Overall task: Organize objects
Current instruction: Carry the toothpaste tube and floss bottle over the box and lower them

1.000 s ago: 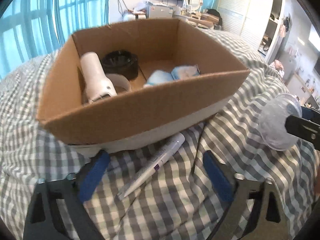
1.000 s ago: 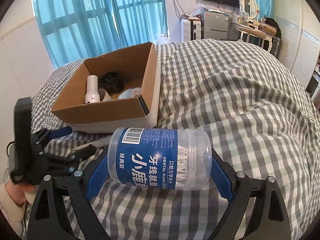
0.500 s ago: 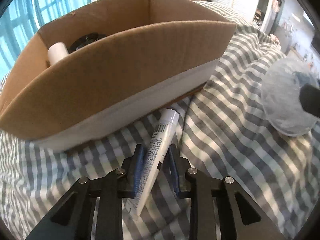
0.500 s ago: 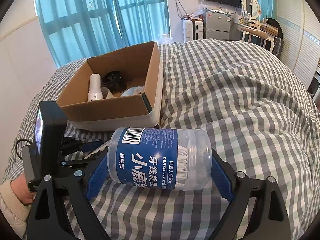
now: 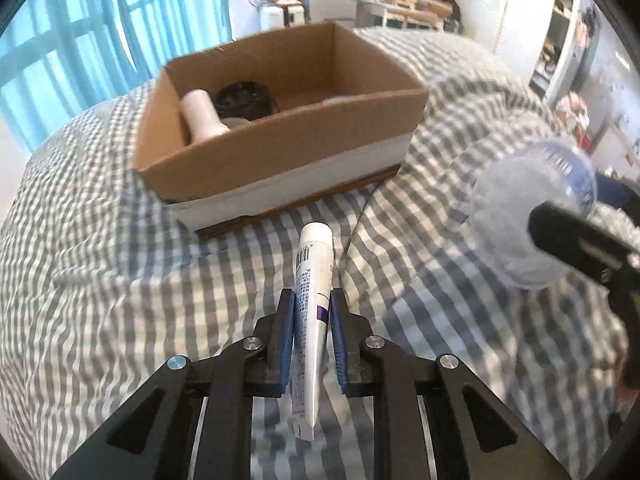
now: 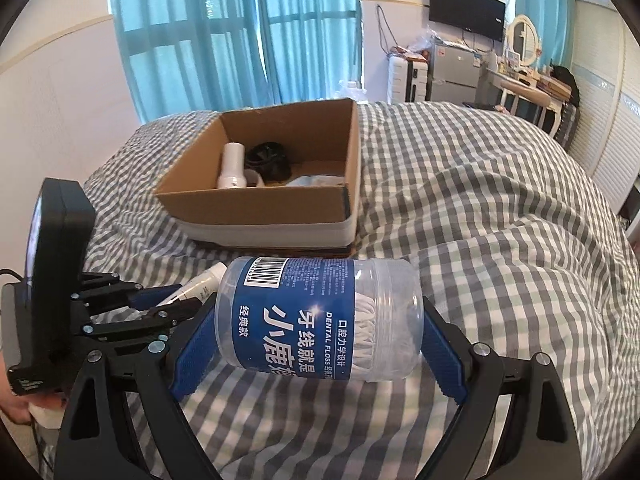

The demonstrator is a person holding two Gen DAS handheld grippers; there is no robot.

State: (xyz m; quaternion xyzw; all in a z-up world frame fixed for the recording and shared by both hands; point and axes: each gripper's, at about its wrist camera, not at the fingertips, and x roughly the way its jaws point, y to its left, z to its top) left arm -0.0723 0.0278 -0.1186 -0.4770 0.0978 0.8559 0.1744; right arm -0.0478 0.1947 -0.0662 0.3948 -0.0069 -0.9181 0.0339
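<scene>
Left gripper (image 5: 312,332) just closed, clamped on tube (image 5: 314,280); right gripper (image 6: 320,344) clamped on floss jar (image 6: 316,316). Lift both clear over box (image 5: 280,160) near rim, then release

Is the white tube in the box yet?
Out. The white tube is clamped in the left tool, short of the cardboard box.

Bed (image 6: 480,208) under grey-and-white checked cover, open cardboard box (image 6: 280,216) resting on it

We've got teal curtains (image 6: 236,36) glowing with daylight at upper left. A wall TV (image 6: 466,9) and oval mirror (image 6: 525,40) sit upper right, with a checked bedspread (image 6: 480,200) filling the lower frame.
</scene>
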